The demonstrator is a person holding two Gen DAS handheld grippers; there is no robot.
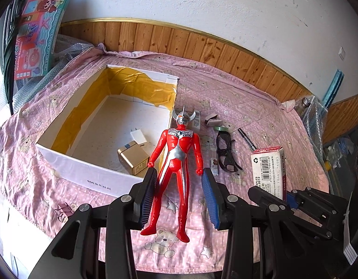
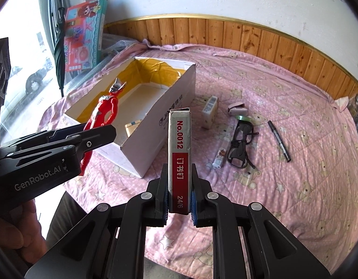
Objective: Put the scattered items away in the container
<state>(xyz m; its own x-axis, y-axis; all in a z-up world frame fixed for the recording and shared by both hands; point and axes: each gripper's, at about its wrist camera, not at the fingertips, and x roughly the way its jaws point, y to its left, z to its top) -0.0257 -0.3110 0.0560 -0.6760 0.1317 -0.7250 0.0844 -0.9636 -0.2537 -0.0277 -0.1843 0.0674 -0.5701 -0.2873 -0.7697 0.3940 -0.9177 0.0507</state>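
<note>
Left wrist view: the left gripper [image 1: 179,171], black moulded arms with ribbed blue pads, is closed about the legs of a glossy red and silver plastic figure [image 1: 179,148]. Just left of the figure stands the container [image 1: 86,174], an open white cardboard box patched inside with creased yellow tape. It holds a gold carton [image 1: 133,160] and a white plug adapter [image 1: 138,137]. The surface is a wrinkled pink quilted cloth [image 1: 248,93] printed with bears and stars. On it lie black-framed glasses [image 1: 225,153], a dark pen [image 1: 246,139] and pink binder clips [image 1: 62,209]. Behind runs knotty wood panelling [image 1: 202,44] with a gilt trim under a scuffed white wall; a printed toy carton [image 1: 37,34] leans in the left corner. Right wrist view: the right gripper [image 2: 179,172] pinches the lower end of a staple box [image 2: 179,139], a worn grey and red card sleeve marked No.0012. It is held upright, clear of the cloth and just right of the container's near corner. The figure is seen lifted and tilted, its horned head over the container's left rim. A folded green umbrella [image 2: 59,53] stands by the window.
</note>
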